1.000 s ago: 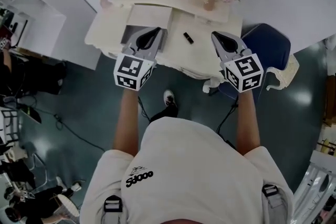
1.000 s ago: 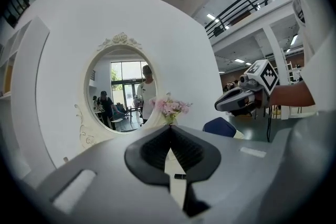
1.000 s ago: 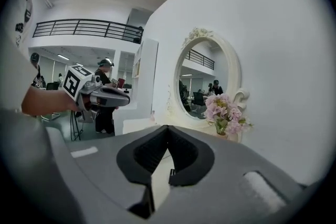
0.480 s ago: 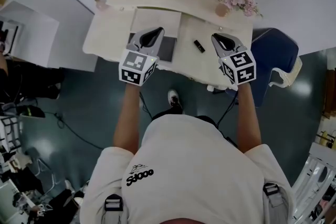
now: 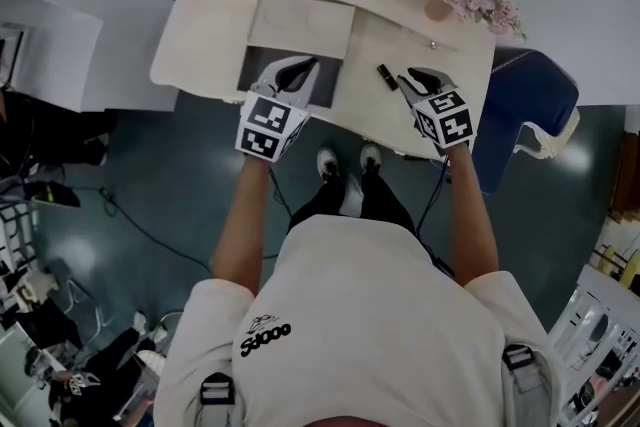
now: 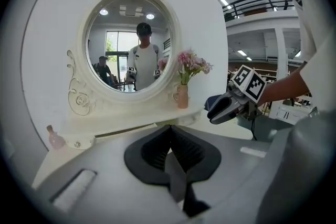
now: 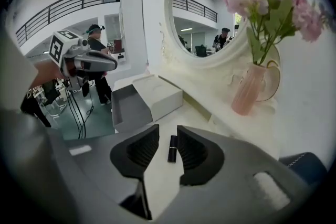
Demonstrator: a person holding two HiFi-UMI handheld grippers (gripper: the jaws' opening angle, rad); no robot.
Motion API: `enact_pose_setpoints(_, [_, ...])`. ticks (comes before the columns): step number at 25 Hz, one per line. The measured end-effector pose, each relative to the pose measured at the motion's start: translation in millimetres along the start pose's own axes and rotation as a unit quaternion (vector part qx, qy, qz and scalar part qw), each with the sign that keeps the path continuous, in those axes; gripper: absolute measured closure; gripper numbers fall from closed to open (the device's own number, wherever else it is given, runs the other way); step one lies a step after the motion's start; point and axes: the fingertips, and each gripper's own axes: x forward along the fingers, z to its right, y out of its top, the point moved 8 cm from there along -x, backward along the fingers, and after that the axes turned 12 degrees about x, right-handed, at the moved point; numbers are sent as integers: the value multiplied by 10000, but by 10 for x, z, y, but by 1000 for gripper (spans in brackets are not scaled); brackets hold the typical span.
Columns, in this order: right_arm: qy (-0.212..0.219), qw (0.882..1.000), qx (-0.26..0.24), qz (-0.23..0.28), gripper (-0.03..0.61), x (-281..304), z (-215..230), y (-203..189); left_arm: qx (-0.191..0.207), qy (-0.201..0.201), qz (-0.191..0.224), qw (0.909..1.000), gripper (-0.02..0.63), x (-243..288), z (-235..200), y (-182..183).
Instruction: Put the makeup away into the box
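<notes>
**Lining up on the lipstick, with the box open**

Head view: on the white desk a black lipstick lies at 9 o'clock of the right gripper, just beside its tips. The open box sits further toward 9 o'clock, with the left gripper over its dark tray. Left gripper view: its jaws are pressed together and hold nothing. Right gripper view: the jaws have just been opening and stand partly apart. The lipstick shows in the gap but lies ahead on the desk, ungripped, and the box is at 10 o'clock. I judge this to be the approach; the next move calls for lowering the right gripper astride the lipstick and closing on it.
</notes>
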Motion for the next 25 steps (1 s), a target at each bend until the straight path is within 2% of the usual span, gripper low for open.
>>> enact_pose_setpoints(6, [87,9985,-14,-542,433,415,126,-246,-383,230,-303,9985,595,8,36,-271])
enact_pose_setpoints(13, [131,9948,-64,-1007,410,817,219,-502,-616,459,-544,9956,595,-85,188,-353])
enact_pose_setpoints(19, [-84,9931,-69,-1167,443,997,304,-695,-864,764,-678,9910,595,-235,314,-498])
enact_pose_setpoints(25, [-77,9939,-125,-1089,479,1018,300,-709,-1053,986,-821,9861,595,-340,416,-643])
